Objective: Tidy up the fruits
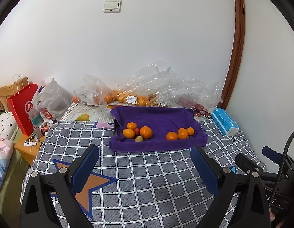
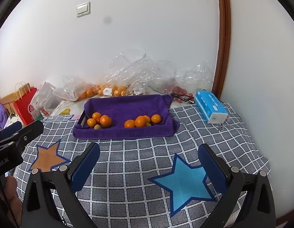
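Observation:
A tray lined with a purple towel [image 1: 162, 116] [image 2: 127, 104] sits at the far middle of the table. Its left end holds a cluster of oranges [image 1: 146, 132] [image 2: 105, 120] with a small red fruit [image 1: 136, 131] and a small yellow-green fruit [image 1: 139, 138] [image 2: 97, 127]. Its right end holds several oranges [image 1: 183, 133] [image 2: 140, 121]. My left gripper [image 1: 145, 150] is open and empty, well short of the tray. My right gripper [image 2: 148, 148] is open and empty, also short of the tray.
A checked grey cloth [image 1: 147, 180] with an orange star [image 1: 93, 186] and a blue star [image 2: 183, 184] covers the table. Clear plastic bags with more oranges [image 1: 127, 98] [image 2: 108, 91] lie against the wall. A blue tissue box [image 1: 225, 121] [image 2: 210, 108] is right; a red paper bag [image 1: 23, 106] left.

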Tool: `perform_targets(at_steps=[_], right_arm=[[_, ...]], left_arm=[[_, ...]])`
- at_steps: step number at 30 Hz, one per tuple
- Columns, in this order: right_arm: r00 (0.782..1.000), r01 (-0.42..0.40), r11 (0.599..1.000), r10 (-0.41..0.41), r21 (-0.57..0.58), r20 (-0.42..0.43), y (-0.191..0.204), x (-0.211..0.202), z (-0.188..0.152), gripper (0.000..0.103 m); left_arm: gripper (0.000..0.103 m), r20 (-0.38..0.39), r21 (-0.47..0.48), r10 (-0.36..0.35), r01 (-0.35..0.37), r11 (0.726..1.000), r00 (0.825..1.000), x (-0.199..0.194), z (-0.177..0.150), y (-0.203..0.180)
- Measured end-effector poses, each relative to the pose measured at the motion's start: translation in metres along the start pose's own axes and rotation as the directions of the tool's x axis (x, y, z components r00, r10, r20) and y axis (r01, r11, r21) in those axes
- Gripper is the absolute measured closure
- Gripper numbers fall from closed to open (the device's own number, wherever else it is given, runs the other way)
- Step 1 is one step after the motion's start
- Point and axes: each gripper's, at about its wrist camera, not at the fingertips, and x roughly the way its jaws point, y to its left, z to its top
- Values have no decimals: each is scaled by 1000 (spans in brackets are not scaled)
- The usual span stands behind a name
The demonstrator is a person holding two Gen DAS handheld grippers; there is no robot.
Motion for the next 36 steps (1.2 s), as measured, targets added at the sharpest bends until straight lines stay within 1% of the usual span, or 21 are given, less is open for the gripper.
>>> perform_targets(at_steps=[23, 36], right_arm=[[1000, 4, 1000, -4, 7, 8, -1, -3, 0, 1], [1000, 10, 1000, -10, 10, 3, -1, -2, -2, 1]], left_arm=[[6, 5, 15, 13, -13, 1000, 1000, -2, 0, -3], [6, 1, 8, 13, -13, 1000, 1000, -2, 0, -3]])
